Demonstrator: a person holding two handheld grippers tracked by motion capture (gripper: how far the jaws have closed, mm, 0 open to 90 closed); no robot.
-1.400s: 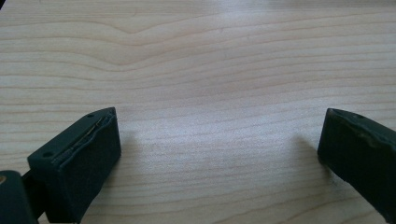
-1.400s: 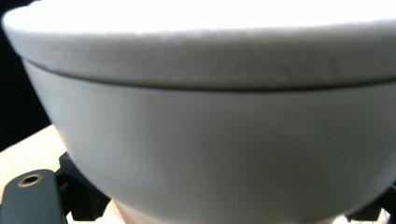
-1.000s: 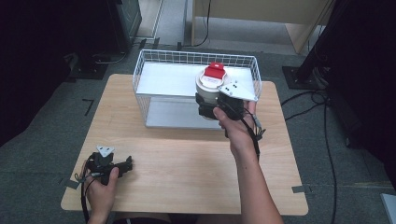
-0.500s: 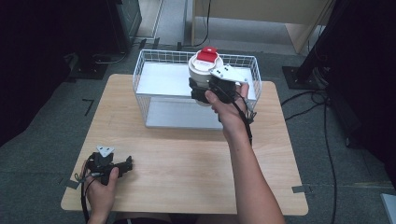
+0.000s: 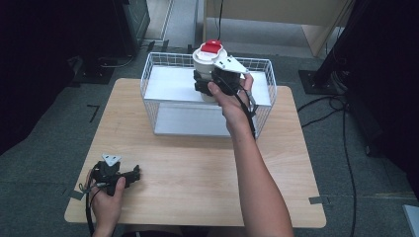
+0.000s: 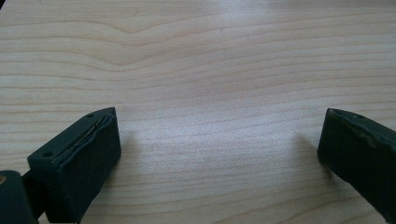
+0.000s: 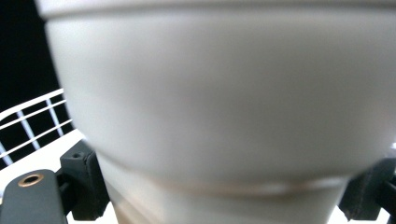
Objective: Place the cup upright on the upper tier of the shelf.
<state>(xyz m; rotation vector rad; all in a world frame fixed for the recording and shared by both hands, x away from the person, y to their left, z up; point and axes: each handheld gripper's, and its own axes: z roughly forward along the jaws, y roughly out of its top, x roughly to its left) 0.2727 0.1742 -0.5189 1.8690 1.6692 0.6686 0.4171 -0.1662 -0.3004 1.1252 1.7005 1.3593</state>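
High view: the right gripper (image 5: 210, 83) is clamped on a white cup (image 5: 209, 69) with a red top, held above the white wire basket (image 5: 158, 98) at the far side of the wooden surface (image 5: 197, 168); the left gripper (image 5: 129, 175) rests at the near left corner. Left gripper view: jaws wide apart over bare wood. Right gripper view: the cup's white wall (image 7: 219, 98) sits between the jaws, with basket wire to the left.

My right gripper (image 5: 207, 85) holds the cup (image 5: 208, 61) above the basket (image 5: 158, 74) at the table's (image 5: 197, 168) far edge; my left gripper (image 5: 132, 175) rests front-left.
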